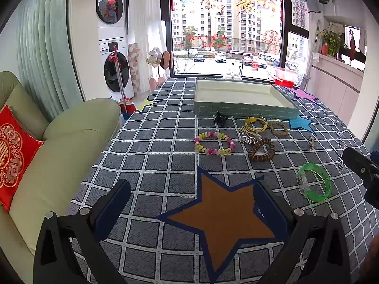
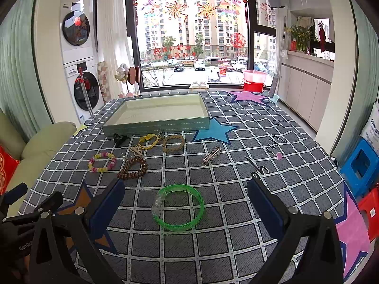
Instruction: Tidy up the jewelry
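Green plastic catches the eye first: in the right wrist view the bangle lies flat on the checked tablecloth at lower centre, between the wide-open fingers of the right gripper, which touch nothing. In the left wrist view the left gripper also stands open and empty, low in the frame over an orange star printed on the cloth. Further up, around mid-frame in the right view, lie the pink and yellow bead bracelet, the brown coiled bracelet and a metal hair clip; beyond them, just in front of the tray, sit the yellow cord bracelet, the braided bracelet and a black claw clip. Small pale pieces beside the brown bracelet are too tangled to name. The tray, upper centre, appears empty, so I judge the sorting hardly begun, with every piece left to move and the bangle the likely first pick.
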Demonstrator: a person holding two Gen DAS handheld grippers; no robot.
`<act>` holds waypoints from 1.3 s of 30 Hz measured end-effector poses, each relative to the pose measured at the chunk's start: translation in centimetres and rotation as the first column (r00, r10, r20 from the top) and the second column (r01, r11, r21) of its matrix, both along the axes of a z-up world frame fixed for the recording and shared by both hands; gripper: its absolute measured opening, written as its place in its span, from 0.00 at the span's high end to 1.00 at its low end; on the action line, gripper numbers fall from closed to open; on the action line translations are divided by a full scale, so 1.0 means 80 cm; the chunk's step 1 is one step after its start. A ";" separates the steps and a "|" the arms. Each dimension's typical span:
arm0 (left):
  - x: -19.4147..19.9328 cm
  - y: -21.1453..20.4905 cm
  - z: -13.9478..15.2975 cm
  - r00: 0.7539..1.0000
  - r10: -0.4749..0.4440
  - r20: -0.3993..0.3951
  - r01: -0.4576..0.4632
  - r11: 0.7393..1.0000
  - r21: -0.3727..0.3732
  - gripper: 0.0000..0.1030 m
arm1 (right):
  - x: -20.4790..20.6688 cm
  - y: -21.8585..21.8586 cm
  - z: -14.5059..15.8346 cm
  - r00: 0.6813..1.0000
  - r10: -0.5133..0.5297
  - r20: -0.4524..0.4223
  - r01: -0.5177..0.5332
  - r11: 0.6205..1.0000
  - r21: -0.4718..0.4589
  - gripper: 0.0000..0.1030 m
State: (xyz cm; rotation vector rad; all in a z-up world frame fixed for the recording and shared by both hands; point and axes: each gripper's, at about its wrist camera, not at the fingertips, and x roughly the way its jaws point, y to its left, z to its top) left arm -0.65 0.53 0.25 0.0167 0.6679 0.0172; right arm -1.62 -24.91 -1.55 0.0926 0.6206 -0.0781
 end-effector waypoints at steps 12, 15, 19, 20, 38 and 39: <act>0.008 -0.007 -0.006 1.000 -0.002 -0.031 0.002 1.000 -0.002 0.00 | 0.002 0.004 -0.002 1.000 0.007 -0.016 -0.007 1.000 0.007 0.00; 0.016 -0.004 -0.010 0.998 0.003 -0.058 -0.002 1.000 0.001 0.00 | 0.004 0.003 -0.005 0.999 0.007 -0.035 -0.007 1.000 0.012 0.00; 0.030 0.005 -0.014 0.995 -0.002 -0.103 -0.001 1.000 -0.025 0.00 | 0.009 -0.010 -0.010 0.998 -0.001 -0.067 0.003 1.000 0.018 0.00; 0.034 0.007 -0.015 0.993 -0.007 -0.119 0.002 0.999 -0.038 0.00 | 0.013 -0.015 -0.013 0.996 -0.007 -0.085 0.008 1.000 0.015 0.00; 0.167 0.012 -0.032 0.944 -0.117 -0.308 0.085 0.990 -0.115 0.00 | 0.080 -0.049 -0.076 0.927 0.020 -0.373 -0.002 0.999 0.047 0.05; 0.177 0.011 -0.036 0.941 -0.124 -0.315 0.090 0.989 -0.119 0.00 | 0.084 -0.048 -0.078 0.922 0.025 -0.387 -0.006 0.999 0.049 0.09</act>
